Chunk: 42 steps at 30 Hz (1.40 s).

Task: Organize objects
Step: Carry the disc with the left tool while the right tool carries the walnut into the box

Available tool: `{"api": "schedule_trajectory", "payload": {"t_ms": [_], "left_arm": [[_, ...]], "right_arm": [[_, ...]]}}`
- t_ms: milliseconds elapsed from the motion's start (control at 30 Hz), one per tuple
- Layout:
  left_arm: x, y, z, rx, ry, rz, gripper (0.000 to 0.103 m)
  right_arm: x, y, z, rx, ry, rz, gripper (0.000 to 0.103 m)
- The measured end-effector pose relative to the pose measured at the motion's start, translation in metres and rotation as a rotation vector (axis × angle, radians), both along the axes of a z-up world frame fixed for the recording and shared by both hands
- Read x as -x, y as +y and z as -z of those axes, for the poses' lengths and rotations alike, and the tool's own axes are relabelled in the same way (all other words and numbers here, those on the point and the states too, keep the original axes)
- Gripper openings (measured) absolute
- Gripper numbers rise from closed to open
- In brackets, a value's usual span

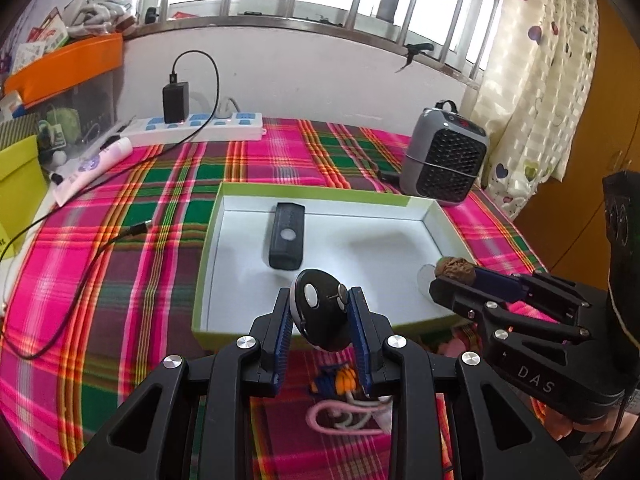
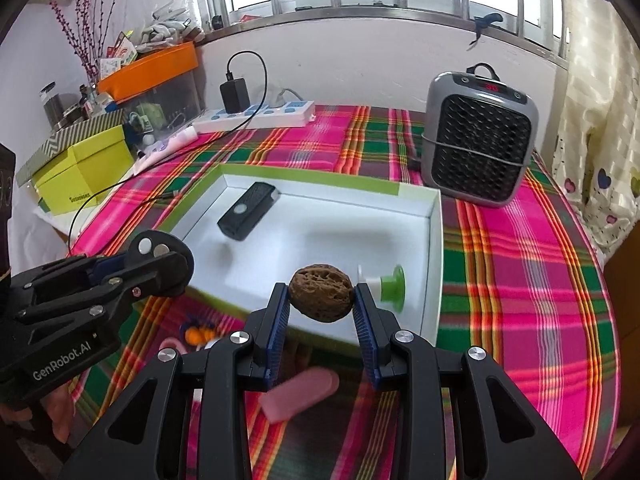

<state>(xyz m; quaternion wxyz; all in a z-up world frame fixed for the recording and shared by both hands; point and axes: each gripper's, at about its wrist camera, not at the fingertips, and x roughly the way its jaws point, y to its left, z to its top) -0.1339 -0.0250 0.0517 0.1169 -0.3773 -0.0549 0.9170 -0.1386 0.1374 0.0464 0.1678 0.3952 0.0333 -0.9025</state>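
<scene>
A shallow white box with a green rim (image 1: 308,191) (image 2: 316,174) lies on the plaid cloth. A black remote (image 1: 285,235) (image 2: 248,210) lies inside it at the back left. A green and white suction cup (image 2: 390,288) lies in its near right corner. My left gripper (image 1: 320,312) is shut on a black oval key fob (image 1: 318,308) (image 2: 160,248) above the box's near edge. My right gripper (image 2: 322,298) is shut on a brown walnut (image 2: 321,292) (image 1: 456,267), also above the near edge, to the right of the left one.
A grey fan heater (image 1: 444,156) (image 2: 480,140) stands behind the box at the right. A white power strip (image 1: 200,126) with a black charger and cable is at the back left. A pink eraser (image 2: 298,396) and small trinkets (image 1: 340,384) lie in front of the box.
</scene>
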Motion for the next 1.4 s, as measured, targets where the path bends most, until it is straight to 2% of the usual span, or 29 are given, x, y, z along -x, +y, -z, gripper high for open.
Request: {"api": "schedule_trajectory", "payload": {"t_ms": [500, 767, 1400], "left_arm": [[0.032, -0.010, 0.019, -0.003, -0.052, -0.031, 0.025], [0.040, -0.011, 0.030, 0.003, -0.085, -0.035, 0.025], [0.051, -0.010, 0.035, 0.026, -0.091, -0.035, 0.025]], "right_arm": [[0.060, -0.020, 0.005, -0.015, -0.041, -0.027, 0.034], [0.087, -0.036, 0.013, -0.054, -0.066, -0.046, 0.034], [0.110, -0.054, 0.032, -0.095, -0.120, -0.060, 0.034]]}}
